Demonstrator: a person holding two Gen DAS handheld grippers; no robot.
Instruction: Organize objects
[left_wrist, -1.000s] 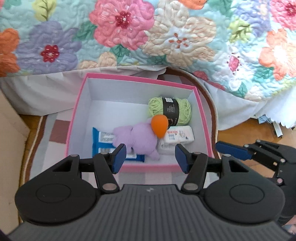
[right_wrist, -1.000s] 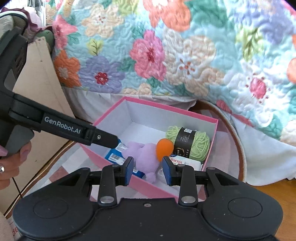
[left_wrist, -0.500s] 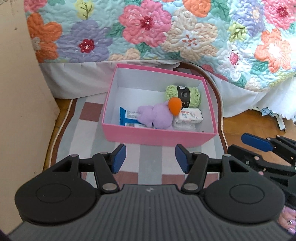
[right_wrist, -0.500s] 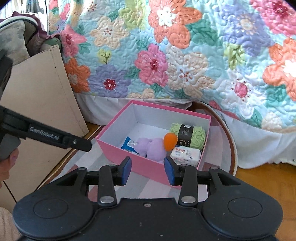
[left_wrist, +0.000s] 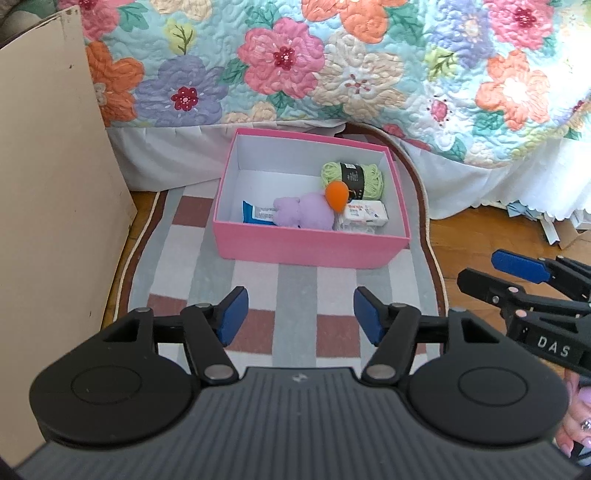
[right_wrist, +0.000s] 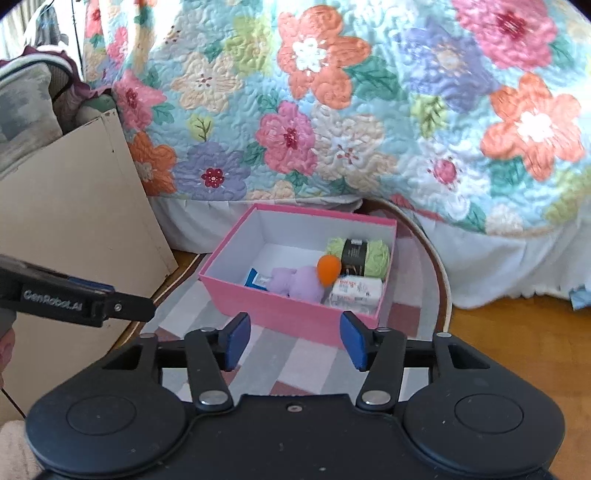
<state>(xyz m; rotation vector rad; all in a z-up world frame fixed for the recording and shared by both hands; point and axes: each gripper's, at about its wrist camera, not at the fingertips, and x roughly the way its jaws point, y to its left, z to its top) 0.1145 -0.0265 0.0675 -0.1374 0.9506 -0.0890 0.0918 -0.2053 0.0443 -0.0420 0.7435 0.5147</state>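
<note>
Left hand-held gripper (left_wrist: 298, 316): blue pads spread apart, nothing between them, held over the rug short of the box.
Right hand-held gripper (right_wrist: 294, 339): pads likewise apart and empty, hovering near the box's front wall.
Pink box (left_wrist: 310, 245): lidless, white inside, standing on the rug close to the bed.
Box contents: green yarn skein (left_wrist: 351, 178) with a black band in the back right corner; orange ball (left_wrist: 337, 195) in front of it, touching the purple plush toy (left_wrist: 304, 211); blue packet (left_wrist: 256, 214) lying partly under the plush at the left; white tissue pack (left_wrist: 364, 216) at the front right.
Rug (left_wrist: 295, 284): striped and checked in grey, white and reddish brown, with a dark curved border.
Floor (left_wrist: 476, 232): bare wood beside the rug.
Bed: floral quilt (left_wrist: 332, 62) hanging over a white skirt (left_wrist: 166, 155).
Beige panel (left_wrist: 51, 184): upright at the left, beside the rug.
</note>
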